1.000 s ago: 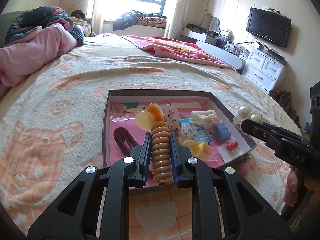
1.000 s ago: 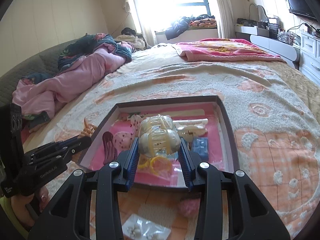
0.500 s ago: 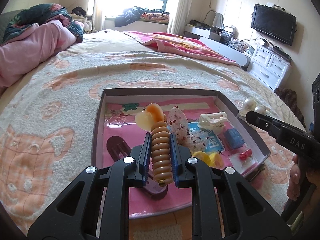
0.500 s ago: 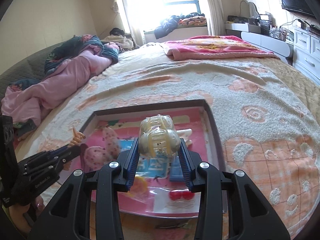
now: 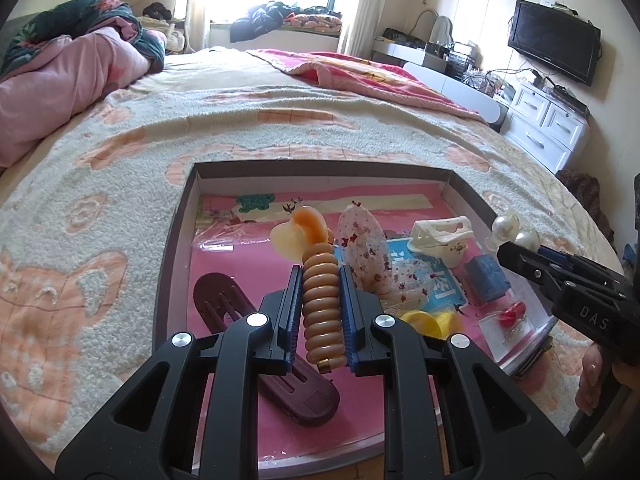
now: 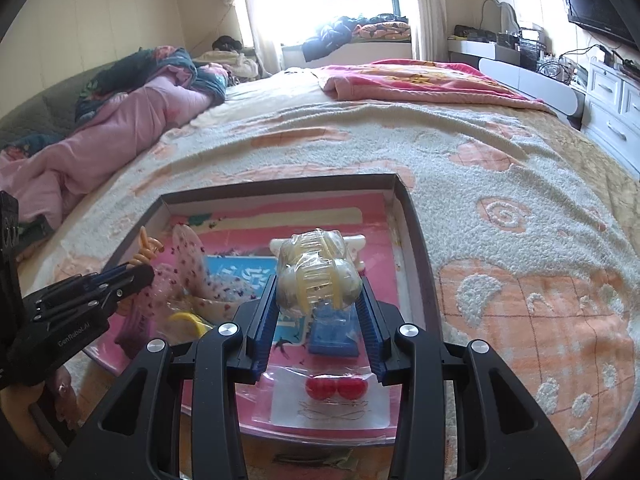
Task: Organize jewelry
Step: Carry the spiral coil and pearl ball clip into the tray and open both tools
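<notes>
A shallow dark-rimmed box (image 5: 176, 224) with a pink floor lies on the bed; it also shows in the right wrist view (image 6: 412, 224). My left gripper (image 5: 320, 280) is shut on an orange ribbed hair clip (image 5: 322, 300) and holds it above the box's left half. My right gripper (image 6: 320, 292) is shut on a bagged pearl hair claw (image 6: 316, 276) above the box's right half; its pearls (image 5: 514, 230) show in the left wrist view. In the box lie a maroon hair clip (image 5: 256, 340), a white claw clip (image 5: 440, 236), a blue block (image 5: 486, 276) and bagged red earrings (image 6: 336, 388).
A fleecy cream and peach blanket (image 6: 500, 240) covers the bed around the box. Pink bedding (image 5: 68, 80) is heaped at the far left. A pink blanket (image 6: 420, 80) lies at the far side. White drawers (image 5: 548, 124) and a television (image 5: 554, 40) stand at the right wall.
Both grippers have moved forward over the box with their items still held. The box now sits nearer and larger in both views.
</notes>
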The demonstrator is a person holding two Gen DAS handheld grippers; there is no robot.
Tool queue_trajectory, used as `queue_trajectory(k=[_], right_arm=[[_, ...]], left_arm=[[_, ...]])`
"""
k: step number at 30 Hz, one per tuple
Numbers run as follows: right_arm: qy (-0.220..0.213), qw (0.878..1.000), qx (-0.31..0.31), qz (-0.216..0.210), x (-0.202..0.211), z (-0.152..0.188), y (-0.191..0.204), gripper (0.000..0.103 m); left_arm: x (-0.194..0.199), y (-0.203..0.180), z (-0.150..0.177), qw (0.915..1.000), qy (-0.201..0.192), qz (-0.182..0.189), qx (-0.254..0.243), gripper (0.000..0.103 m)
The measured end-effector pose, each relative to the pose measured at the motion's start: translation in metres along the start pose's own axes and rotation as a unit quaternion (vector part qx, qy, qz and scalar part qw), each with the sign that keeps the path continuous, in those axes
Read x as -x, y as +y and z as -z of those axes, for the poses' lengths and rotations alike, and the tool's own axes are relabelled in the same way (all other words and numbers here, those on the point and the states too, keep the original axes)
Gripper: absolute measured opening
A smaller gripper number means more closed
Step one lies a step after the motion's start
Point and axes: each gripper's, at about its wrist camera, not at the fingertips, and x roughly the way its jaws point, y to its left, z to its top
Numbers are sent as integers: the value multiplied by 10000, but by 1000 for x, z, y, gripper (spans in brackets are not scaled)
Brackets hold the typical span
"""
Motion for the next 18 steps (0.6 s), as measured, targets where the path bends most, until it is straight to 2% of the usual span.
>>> queue_trajectory(k=[9,18], right_arm=[[207,9992,-120,330,-11,6,-14,37],[235,9989,-211,343,-13,8,-17,37]], left_arm=[[-4,-1,2,10000,71,-6,-26,12],[-5,-2,2,10000,91,-17,-12,12]])
